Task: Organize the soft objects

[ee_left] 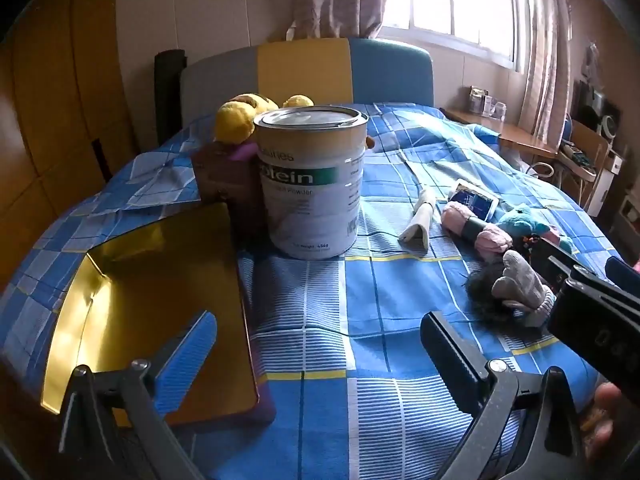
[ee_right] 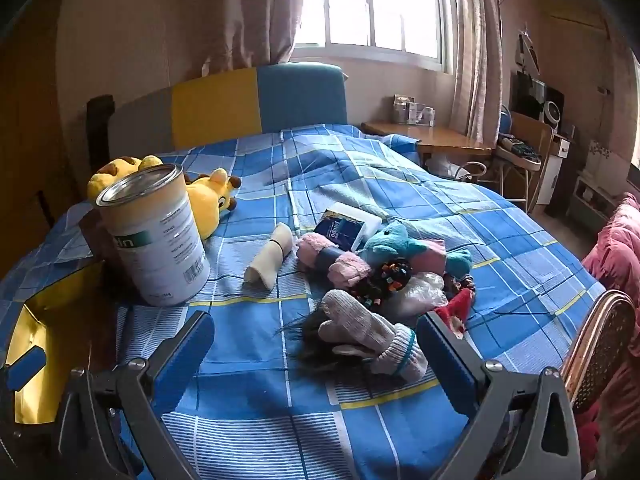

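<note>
Both your tools are released, jaws spread wide with nothing between them: the left tool (ee_left: 320, 344) hovers beside the open gold-lined box (ee_left: 160, 280), the right tool (ee_right: 316, 344) is just short of the grey mitten (ee_right: 372, 336). You appear to be at the start, about to make the first pick. The mitten lies nearest on the bed (ee_right: 280, 420), over something dark and hairy; just beyond it the soft heap holds a pink roll (ee_right: 332, 258), a teal plush (ee_right: 396, 240) and a crinkly bag (ee_right: 420, 288). Next, lower the right tool around the mitten alone. The protein tin (ee_right: 156, 240) stands between heap and box, so carry around it; bare bedspread in front gives room. The yellow plush (ee_right: 212, 196) lies farthest.
</note>
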{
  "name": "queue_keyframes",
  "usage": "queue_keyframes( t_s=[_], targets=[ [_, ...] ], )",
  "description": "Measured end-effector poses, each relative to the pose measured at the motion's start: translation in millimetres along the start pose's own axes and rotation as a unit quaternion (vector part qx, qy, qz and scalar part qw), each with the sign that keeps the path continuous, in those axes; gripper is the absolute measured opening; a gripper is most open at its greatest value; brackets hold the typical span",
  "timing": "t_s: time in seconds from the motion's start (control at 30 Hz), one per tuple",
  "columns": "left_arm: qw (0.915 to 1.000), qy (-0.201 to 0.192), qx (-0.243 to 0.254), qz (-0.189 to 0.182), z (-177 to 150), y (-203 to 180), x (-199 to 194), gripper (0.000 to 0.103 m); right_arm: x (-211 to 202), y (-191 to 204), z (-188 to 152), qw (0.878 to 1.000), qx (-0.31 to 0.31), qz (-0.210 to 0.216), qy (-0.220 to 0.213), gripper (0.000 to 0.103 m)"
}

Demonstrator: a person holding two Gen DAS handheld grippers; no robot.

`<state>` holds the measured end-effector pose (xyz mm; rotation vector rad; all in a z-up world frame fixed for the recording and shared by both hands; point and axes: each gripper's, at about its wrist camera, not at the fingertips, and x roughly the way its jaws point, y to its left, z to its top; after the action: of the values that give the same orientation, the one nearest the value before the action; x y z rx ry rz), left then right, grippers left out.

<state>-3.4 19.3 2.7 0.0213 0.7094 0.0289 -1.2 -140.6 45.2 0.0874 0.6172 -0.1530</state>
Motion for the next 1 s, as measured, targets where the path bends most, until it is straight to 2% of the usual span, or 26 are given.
queue_keyframes(
  t_s=[1.0],
  targets=[
    [1.0000,0.001,-0.003,0.000,-1.7,3.0,-1.7,0.103,-1.6,0.7,2.6,1.000,-0.002,-0.007,-0.005,0.103]
  ],
)
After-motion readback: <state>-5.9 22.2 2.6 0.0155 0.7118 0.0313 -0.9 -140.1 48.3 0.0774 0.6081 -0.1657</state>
